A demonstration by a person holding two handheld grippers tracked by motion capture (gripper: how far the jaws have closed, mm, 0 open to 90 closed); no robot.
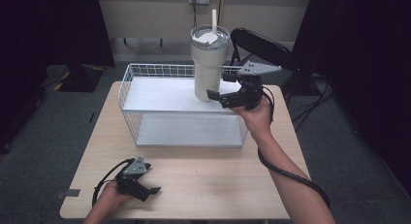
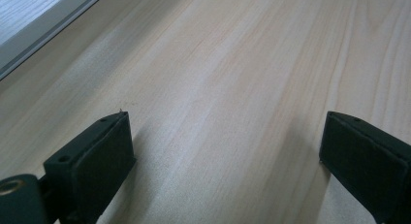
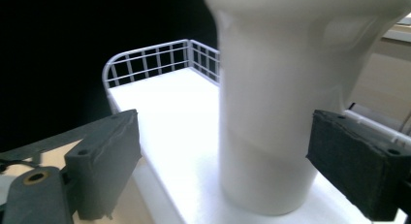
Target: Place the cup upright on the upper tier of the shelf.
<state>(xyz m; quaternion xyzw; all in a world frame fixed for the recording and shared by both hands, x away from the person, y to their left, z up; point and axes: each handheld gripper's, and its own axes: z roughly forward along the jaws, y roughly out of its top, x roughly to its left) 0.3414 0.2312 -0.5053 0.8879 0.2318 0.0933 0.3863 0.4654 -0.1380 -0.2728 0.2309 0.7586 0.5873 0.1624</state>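
A tall white tumbler [image 1: 208, 64] with a lid and a white straw stands upright on the top shelf of a white wire rack [image 1: 145, 95]. My right gripper [image 1: 219, 88] is open just right of the tumbler's base, its jaws pointing left at it. In the right gripper view the tumbler [image 3: 276, 112] rises between the two wide-apart jaws, not touched by either pad, and my right gripper [image 3: 223, 161] stays open. My left gripper [image 1: 152, 187] rests low on the wooden table [image 1: 218, 180] near the front left, open and empty [image 2: 223, 146].
The rack has a lower shelf [image 1: 189, 129] under the top one and a wire rail around its back and sides. A black folding chair [image 1: 264, 47] stands behind the table's far right. The floor around is grey carpet.
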